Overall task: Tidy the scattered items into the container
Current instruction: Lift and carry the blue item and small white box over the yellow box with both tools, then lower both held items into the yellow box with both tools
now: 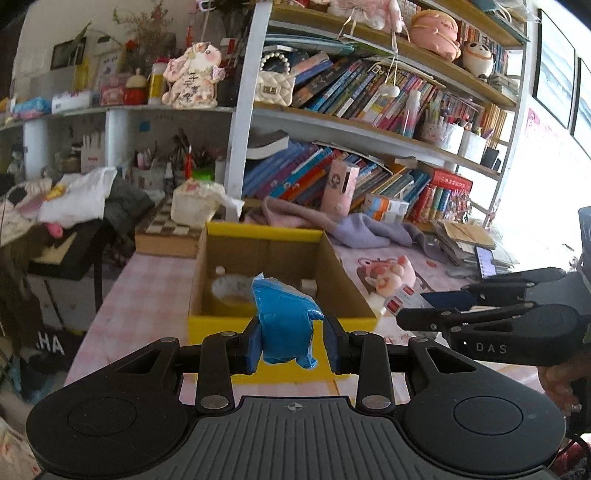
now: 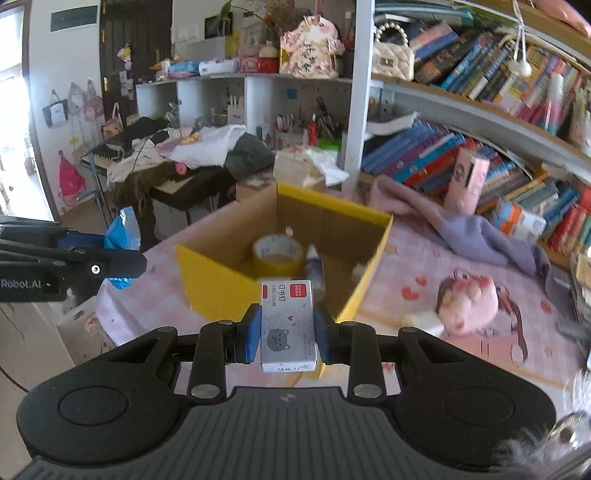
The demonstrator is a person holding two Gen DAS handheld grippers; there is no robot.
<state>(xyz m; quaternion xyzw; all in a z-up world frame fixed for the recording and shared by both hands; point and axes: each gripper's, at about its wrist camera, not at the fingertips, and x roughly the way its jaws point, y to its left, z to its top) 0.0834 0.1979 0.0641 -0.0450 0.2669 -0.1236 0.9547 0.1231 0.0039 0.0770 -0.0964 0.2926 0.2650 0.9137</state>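
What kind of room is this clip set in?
Probably a child's study or bedroom at home: crowded bookshelves, plush toys on the top shelf, and a pink cartoon-print tablecloth under the yellow box.

Blue packet (image 1: 284, 317), yellow box (image 1: 280, 325), pink checked tablecloth (image 1: 147, 280).

pink checked table (image 2: 413, 258) carries open yellow cardboard box (image 2: 207, 273); pink plush toy (image 2: 467, 302) right of box; lilac cloth (image 2: 480, 232) behind it; chessboard (image 1: 166, 232) at far left

box (image 1: 258, 236) mouth open above, tape roll (image 1: 231, 291) inside, bookshelf (image 1: 369, 140) behind
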